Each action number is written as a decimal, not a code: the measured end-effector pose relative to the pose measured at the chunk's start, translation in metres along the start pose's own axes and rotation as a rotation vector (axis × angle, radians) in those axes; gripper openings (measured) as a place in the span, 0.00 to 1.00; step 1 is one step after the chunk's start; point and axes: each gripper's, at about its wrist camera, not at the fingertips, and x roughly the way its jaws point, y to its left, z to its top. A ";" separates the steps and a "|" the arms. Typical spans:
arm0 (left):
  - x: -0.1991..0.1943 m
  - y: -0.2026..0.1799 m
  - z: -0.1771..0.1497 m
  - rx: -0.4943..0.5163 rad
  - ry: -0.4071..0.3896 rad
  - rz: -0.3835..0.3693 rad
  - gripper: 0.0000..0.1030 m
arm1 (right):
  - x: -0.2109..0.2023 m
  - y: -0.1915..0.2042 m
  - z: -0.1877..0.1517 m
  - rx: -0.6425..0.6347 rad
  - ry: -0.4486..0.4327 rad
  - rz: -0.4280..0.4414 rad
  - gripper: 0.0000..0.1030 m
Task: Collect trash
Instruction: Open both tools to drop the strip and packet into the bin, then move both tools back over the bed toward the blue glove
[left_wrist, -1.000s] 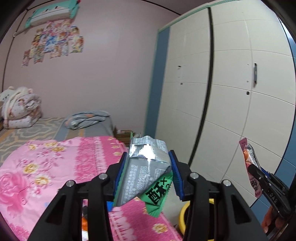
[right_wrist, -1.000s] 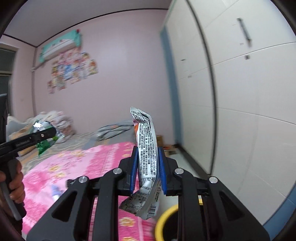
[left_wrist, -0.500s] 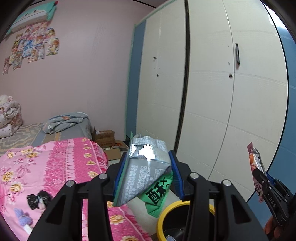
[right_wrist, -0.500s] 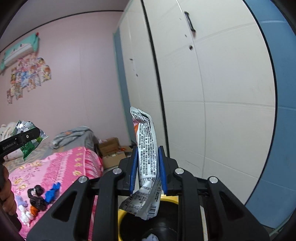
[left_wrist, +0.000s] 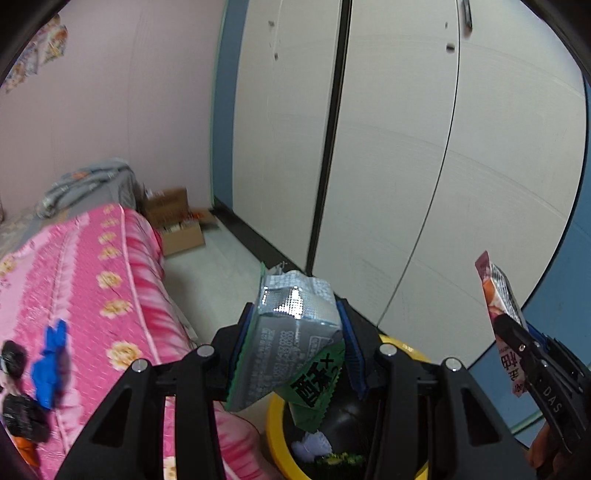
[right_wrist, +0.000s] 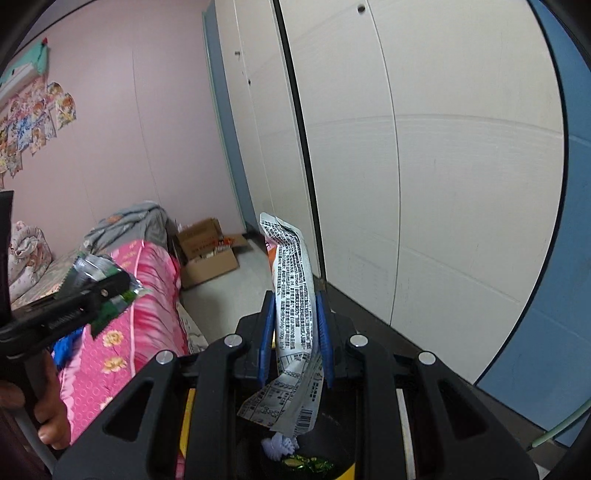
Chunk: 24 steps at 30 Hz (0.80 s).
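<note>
Pink floral bed (left_wrist: 92, 280) beside pale floor (left_wrist: 218, 273).
Scattered on the bed cover: a blue scrap (left_wrist: 51, 365) and black wrappers (left_wrist: 22, 417), blurred; grey bedding (right_wrist: 125, 225) bundled at the far end. Standing on the floor: open cardboard box (right_wrist: 207, 251) and yellow-rimmed bin (left_wrist: 275, 435).

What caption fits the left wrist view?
Left gripper grips a crumpled silver-green wrapper above the yellow-rimmed bin.
</note>
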 end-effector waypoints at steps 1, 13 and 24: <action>0.007 -0.001 -0.002 -0.003 0.015 -0.010 0.41 | 0.005 -0.001 -0.003 0.001 0.010 0.002 0.20; 0.018 -0.006 -0.006 -0.023 0.023 -0.058 0.67 | 0.008 -0.004 -0.016 0.027 -0.011 -0.039 0.47; -0.028 0.023 0.008 -0.068 -0.052 -0.014 0.76 | -0.025 0.008 -0.001 0.026 -0.066 -0.016 0.47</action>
